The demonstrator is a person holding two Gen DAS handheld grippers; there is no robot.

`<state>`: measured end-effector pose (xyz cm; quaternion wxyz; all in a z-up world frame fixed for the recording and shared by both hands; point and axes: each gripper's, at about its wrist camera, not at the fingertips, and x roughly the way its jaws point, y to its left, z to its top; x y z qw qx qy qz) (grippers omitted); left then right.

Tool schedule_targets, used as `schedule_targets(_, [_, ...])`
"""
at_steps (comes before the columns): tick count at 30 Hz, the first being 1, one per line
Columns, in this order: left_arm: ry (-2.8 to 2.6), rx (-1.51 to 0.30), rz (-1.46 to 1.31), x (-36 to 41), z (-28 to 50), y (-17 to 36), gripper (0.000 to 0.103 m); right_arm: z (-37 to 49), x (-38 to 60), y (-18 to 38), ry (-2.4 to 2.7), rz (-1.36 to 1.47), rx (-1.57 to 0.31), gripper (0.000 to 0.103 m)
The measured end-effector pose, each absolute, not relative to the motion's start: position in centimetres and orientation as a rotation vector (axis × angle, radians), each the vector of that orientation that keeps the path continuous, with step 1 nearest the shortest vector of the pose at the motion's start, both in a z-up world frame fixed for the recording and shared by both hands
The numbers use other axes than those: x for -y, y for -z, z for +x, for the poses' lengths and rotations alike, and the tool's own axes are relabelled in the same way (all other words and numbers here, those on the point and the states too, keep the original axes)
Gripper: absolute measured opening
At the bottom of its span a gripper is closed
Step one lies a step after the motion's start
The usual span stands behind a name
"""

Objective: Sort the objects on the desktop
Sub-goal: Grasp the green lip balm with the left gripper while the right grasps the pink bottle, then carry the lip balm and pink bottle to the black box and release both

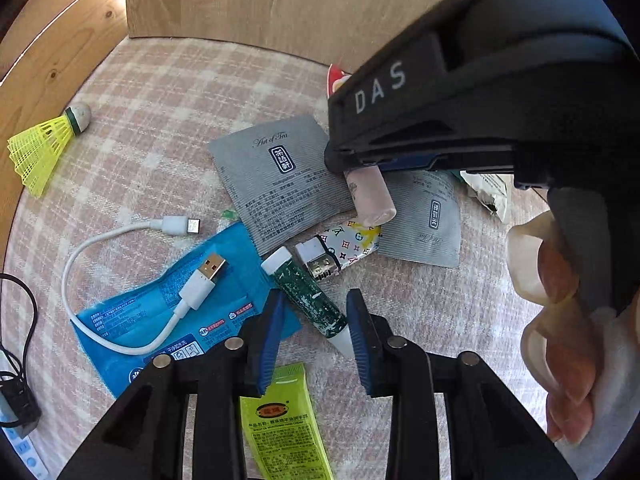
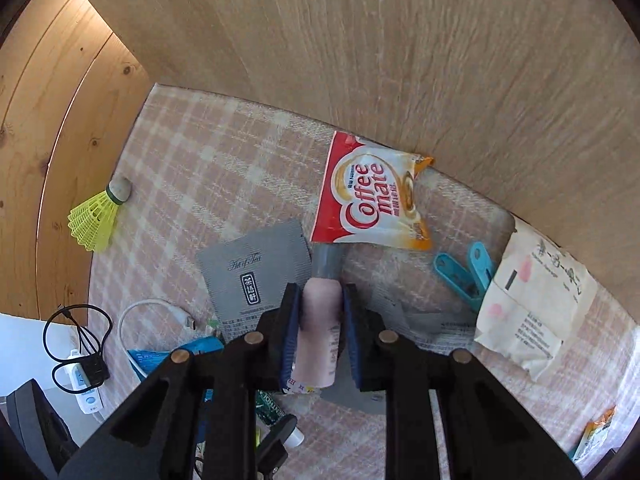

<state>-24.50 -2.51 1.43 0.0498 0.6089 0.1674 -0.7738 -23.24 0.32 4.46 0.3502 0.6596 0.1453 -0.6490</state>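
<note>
My right gripper (image 2: 321, 295) is shut on a pale pink tube (image 2: 320, 332) and holds it above the checked cloth; the tube also shows in the left wrist view (image 1: 370, 196), sticking out of the right gripper (image 1: 352, 160). My left gripper (image 1: 316, 304) is open, its blue pads on either side of a dark green speckled stick (image 1: 308, 294) lying on the cloth. Around it lie a patterned lighter (image 1: 340, 250), two grey tea sachets (image 1: 276, 176), a blue packet (image 1: 152, 320), a white USB cable (image 1: 132, 288) and a lime green tube (image 1: 284, 428).
A yellow shuttlecock (image 1: 44, 144) lies at the far left by the wooden wall (image 2: 360, 40). A Coffee mate sachet (image 2: 368, 196), a teal clip (image 2: 466, 272) and a cream paper packet (image 2: 536, 300) lie near the back wall. A power strip (image 2: 86, 384) with black cable is at left.
</note>
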Motion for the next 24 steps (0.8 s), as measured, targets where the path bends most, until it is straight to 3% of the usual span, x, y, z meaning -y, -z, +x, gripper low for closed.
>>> schedule_targets(4, [2.361, -0.515, 1.845, 2.6, -24.1, -1.3, 0.015, -23.4, -1.5, -4.4, 1.650, 1.714, -0.321, 0.020])
schedule_targets(12, [2.380, -0.533, 1.835, 2.1, -22.7, -2.9, 0.015, -23.1, -4.5, -6.1, 1.653, 1.681, -0.247, 0.020])
schedule_targets(24, [2.502, -0.423, 1.821, -2.0, -21.1, -8.9, 0.015, -20.0, -14.9, -11.6, 1.774, 1.579, -0.195, 0.020])
